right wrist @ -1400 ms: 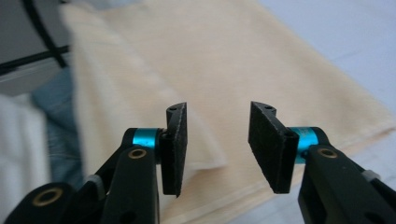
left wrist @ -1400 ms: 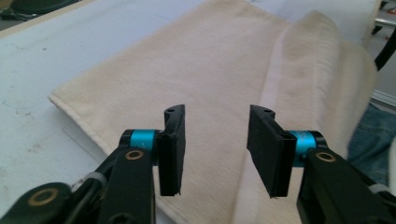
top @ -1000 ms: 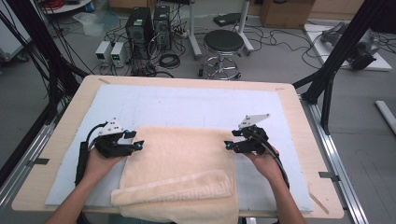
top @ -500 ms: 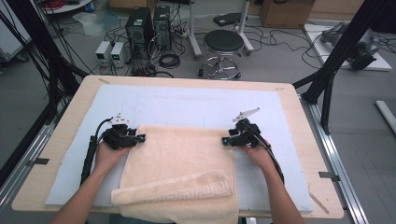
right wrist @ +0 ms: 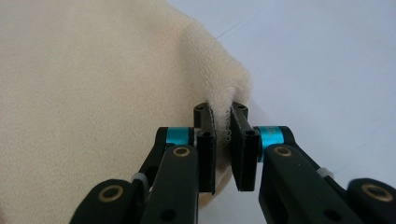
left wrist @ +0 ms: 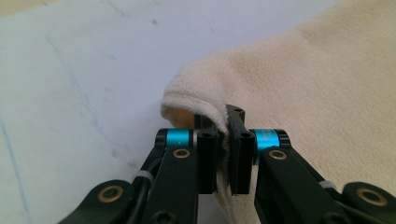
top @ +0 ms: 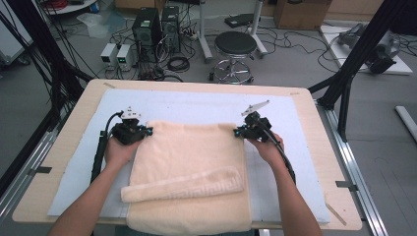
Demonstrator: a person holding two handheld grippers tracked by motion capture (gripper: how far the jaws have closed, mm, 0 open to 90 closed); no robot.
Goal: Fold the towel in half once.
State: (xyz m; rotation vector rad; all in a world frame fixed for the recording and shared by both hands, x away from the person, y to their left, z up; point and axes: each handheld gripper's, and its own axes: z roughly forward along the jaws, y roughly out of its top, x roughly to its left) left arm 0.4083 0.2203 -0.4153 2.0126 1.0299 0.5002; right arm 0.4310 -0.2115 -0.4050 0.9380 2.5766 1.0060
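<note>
A wooden table [top: 59,162] is covered by a pale blue mat [top: 196,105], with bare wood left as a border on all sides. A cream towel [top: 189,162] is laid on the mat, centred toward the near edge; its near hem reaches the table's near edge, and a rolled fold [top: 182,186] is seen lying across its lower part.

The left gripper [top: 142,132] is placed at the towel's far left corner, the right gripper [top: 239,132] at its far right corner. The jaws of both have just been closing. In the left gripper view the towel [left wrist: 303,79] is pinched between the jaws at a raised corner fold; in the right gripper view the towel [right wrist: 93,93] corner is likewise pinched.

Open mat is available beyond the towel's far edge and at both sides. Beyond the table, a stool [top: 236,44], computer towers [top: 155,24] and loose cables [top: 177,63] are seen on the grey floor. Black frame posts [top: 359,54] are positioned at the table's right.
</note>
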